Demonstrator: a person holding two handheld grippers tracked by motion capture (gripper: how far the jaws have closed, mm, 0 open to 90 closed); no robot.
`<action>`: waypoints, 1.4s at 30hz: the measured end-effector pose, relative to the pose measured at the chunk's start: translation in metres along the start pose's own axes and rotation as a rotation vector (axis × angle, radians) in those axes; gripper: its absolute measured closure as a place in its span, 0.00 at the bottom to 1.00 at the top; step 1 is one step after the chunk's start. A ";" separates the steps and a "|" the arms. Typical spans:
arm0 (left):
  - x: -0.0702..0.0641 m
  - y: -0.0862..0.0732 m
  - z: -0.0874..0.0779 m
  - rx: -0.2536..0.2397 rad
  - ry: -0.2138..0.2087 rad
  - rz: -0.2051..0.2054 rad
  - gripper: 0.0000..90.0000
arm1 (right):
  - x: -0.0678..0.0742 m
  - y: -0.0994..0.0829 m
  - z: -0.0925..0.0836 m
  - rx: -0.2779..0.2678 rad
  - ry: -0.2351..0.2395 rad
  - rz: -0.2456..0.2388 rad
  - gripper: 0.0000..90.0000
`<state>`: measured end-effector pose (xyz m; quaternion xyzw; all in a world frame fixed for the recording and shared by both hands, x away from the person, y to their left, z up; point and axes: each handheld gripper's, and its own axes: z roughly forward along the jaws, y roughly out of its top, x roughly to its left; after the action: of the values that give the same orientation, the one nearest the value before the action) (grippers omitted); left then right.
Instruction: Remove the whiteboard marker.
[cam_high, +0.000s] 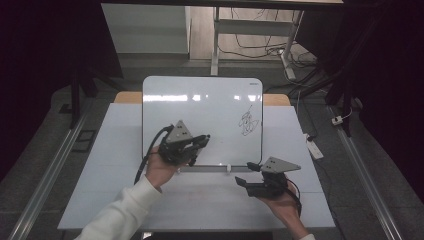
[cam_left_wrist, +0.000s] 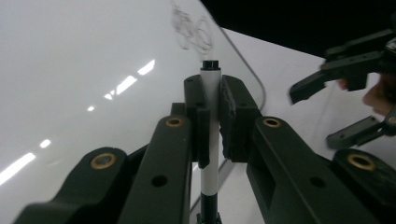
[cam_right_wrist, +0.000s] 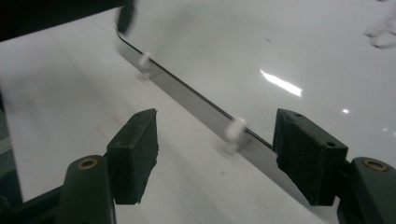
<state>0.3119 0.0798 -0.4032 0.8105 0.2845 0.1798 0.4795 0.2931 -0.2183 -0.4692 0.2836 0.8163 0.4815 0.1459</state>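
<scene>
Left gripper (cam_left_wrist: 212, 116), nearest the lens in its own view: black jaws clamped on a slim white marker with a black end (cam_left_wrist: 211, 93), held upright between the pads, its black end pointing toward the glossy white rectangular whiteboard (cam_left_wrist: 84, 70). In the high view this gripper (cam_high: 202, 140) sits over the lower middle of the board (cam_high: 200, 100), the hand (cam_high: 160, 170) behind it at the board's bottom edge.

Right gripper (cam_right_wrist: 215, 154): jaws spread wide, nothing between them. It hovers just off the board's lower edge, looking along the grey bottom rail (cam_right_wrist: 196, 109) with its small white clips (cam_right_wrist: 236, 130). In the high view it (cam_high: 242, 182) is over the white counter (cam_high: 110, 165), below the board's lower right corner, and apart from the board.

Board state: one black scribble (cam_high: 249, 122) in the right half (it also shows, blurred, at the top of the left gripper view (cam_left_wrist: 191, 32)). The rest of the surface reads clean, apart from ceiling-light reflections.

Judgement on progress:
- Marker pick-up looks done; the grip appears firm and centred.
- Whether the marker is capped cannot be told from these views.
- The marker end is near the board; contact cannot be confirmed.
- If the work is writing, the stroke on the left and middle area appears not yet begun. The free right gripper seems placed to steady the rail.
</scene>
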 end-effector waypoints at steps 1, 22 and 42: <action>-0.004 0.000 0.005 0.002 -0.010 0.003 0.90 | 0.003 0.003 0.003 0.002 0.009 -0.001 0.34; -0.055 0.012 0.066 -0.009 -0.133 0.010 0.90 | 0.013 0.016 0.029 0.053 0.043 0.113 0.56; -0.061 0.017 0.066 -0.026 -0.169 0.005 0.75 | 0.002 0.012 0.025 0.115 -0.007 0.178 0.86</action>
<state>0.3066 -0.0095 -0.4209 0.8172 0.2385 0.1156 0.5118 0.3082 -0.1948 -0.4714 0.3647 0.8135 0.4442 0.0888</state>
